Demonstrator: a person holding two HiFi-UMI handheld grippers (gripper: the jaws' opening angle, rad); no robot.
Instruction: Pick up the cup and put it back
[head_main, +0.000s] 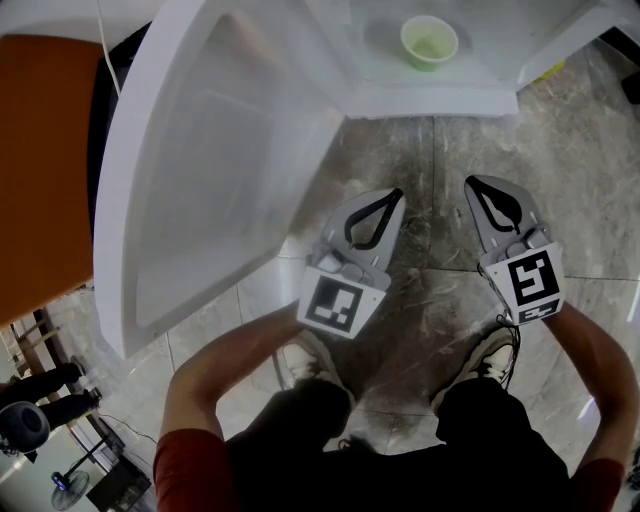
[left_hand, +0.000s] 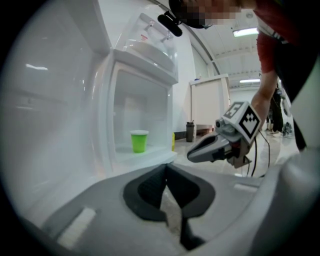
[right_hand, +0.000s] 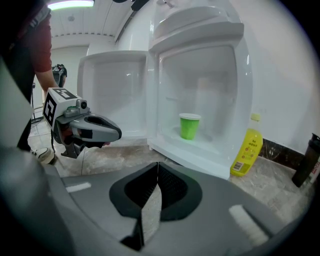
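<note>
A green cup (head_main: 430, 42) stands upright on the floor of a small white fridge's open compartment (head_main: 420, 98); both gripper views show the cup (left_hand: 139, 140) (right_hand: 189, 126) ahead. My left gripper (head_main: 393, 195) hovers over the marble floor in front of the fridge, well short of the cup. Its jaws are shut tip to tip (left_hand: 166, 167) with nothing between them. My right gripper (head_main: 473, 183) hangs beside it at about the same distance, also shut and holding nothing (right_hand: 158, 165). Each gripper appears in the other's view.
The white fridge door (head_main: 200, 170) stands swung open at the left, close to my left gripper. A yellow bottle (right_hand: 247, 150) and a dark bottle (right_hand: 307, 160) stand on the floor right of the fridge. An orange surface (head_main: 45, 170) lies at far left.
</note>
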